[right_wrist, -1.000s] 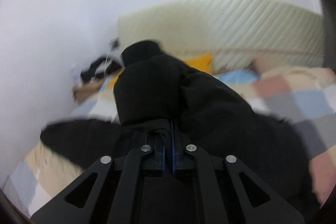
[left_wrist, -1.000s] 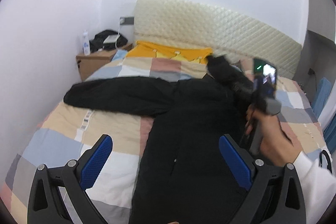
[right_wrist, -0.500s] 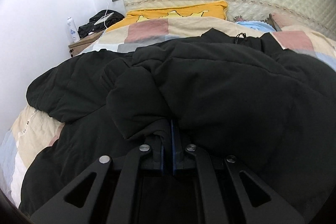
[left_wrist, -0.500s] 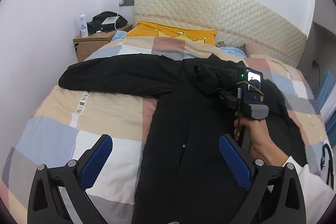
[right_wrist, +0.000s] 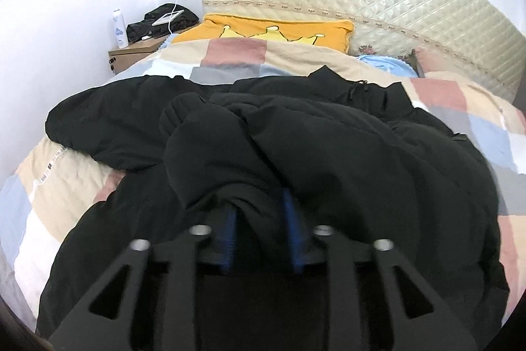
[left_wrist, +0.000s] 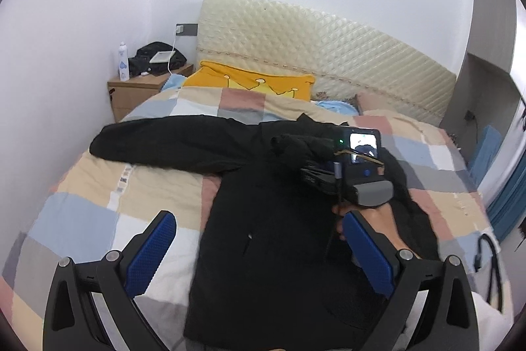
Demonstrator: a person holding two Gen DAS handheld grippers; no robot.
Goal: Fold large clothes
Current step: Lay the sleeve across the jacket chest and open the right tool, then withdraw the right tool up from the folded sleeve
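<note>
A large black padded jacket (left_wrist: 269,219) lies spread on the checked quilt (left_wrist: 98,206). Its left sleeve (left_wrist: 164,140) stretches out to the left. Its right sleeve (right_wrist: 250,153) is folded across the chest. My left gripper (left_wrist: 259,249) is open and empty, hovering above the jacket's lower part. My right gripper (right_wrist: 259,219) rests on the jacket's chest with its jaws parted; the sleeve cuff (right_wrist: 243,206) still lies between the blue pads. It also shows in the left wrist view (left_wrist: 315,173), held by a hand.
A yellow pillow (left_wrist: 256,84) and a quilted headboard (left_wrist: 328,55) are at the bed's far end. A wooden nightstand (left_wrist: 138,87) with a bottle (left_wrist: 123,61) and dark items stands at the far left by the wall. Blue fabric (left_wrist: 506,193) hangs at the right.
My right gripper carried the right sleeve over from the air down onto the jacket's chest, then its jaws opened from shut. The left gripper stayed open and hovering.
</note>
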